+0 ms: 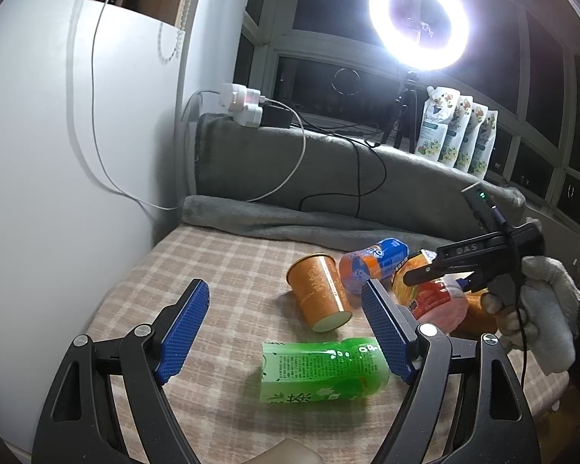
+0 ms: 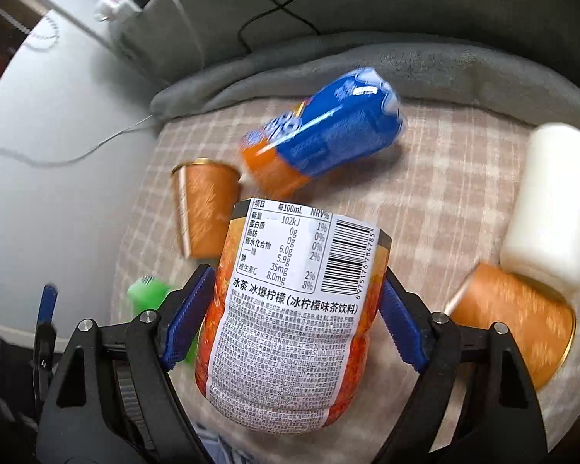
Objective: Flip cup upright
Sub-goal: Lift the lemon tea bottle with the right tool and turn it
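My right gripper point(image 2: 297, 272) is shut on an orange iced-tea cup point(image 2: 290, 309) with a white printed label, gripping it by both sides. In the left wrist view the same gripper point(image 1: 417, 274) holds that cup point(image 1: 429, 294) at the right, above the checked cloth. My left gripper point(image 1: 285, 283) stands open with nothing between its blue pads point(image 1: 185, 332). A green cup point(image 1: 324, 371) lies on its side just below it. An orange paper cup point(image 1: 321, 290) lies tipped over beyond, next to a blue-and-orange cup point(image 1: 371, 266), also on its side.
A second orange paper cup point(image 2: 514, 317) and a white cup point(image 2: 549, 201) lie at the right. A grey blanket point(image 1: 290, 178) banks up behind the checked cloth point(image 1: 220, 255). Cables, a plug block point(image 1: 243, 106), a ring light point(image 1: 417, 19) and pouches point(image 1: 456, 135) stand behind. A gloved hand point(image 1: 545, 301) holds the right gripper.
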Demonstrator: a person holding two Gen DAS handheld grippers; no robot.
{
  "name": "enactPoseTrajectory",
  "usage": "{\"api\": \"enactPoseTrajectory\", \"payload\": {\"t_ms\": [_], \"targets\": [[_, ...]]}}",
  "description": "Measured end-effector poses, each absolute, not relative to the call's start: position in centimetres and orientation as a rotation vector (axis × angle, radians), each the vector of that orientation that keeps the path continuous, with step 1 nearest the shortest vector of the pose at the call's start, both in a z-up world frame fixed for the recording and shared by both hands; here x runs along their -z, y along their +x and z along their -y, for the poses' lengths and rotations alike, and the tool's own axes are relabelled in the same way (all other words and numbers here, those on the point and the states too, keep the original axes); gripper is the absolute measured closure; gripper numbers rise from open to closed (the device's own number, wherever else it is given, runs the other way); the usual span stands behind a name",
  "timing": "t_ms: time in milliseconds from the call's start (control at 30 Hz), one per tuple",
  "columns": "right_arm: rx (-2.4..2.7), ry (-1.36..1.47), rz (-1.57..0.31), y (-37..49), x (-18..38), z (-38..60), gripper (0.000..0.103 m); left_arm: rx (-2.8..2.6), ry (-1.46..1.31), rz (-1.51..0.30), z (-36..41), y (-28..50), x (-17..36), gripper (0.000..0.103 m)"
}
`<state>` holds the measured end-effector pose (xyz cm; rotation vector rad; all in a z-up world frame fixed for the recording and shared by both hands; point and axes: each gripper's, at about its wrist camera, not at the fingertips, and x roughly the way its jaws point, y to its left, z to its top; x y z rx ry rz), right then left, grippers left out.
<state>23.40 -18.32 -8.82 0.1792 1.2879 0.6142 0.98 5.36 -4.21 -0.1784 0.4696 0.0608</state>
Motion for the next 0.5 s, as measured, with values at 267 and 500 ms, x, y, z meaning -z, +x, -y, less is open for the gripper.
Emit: {"api": "enactPoseTrajectory", "payload": {"t_ms": [267,500], "targets": [[-0.634,0.21,-1.361,18.8,10.2,19.3,0.018,0.027,-0.212,-0.525,-3.9,1.2,4.6,0.022],[-0.598,0.224,-1.411,18.6,12.5,18.9,0.016,0.111,-0.218,-0.593,-1.8,1.7,5.3,0.022]]}}
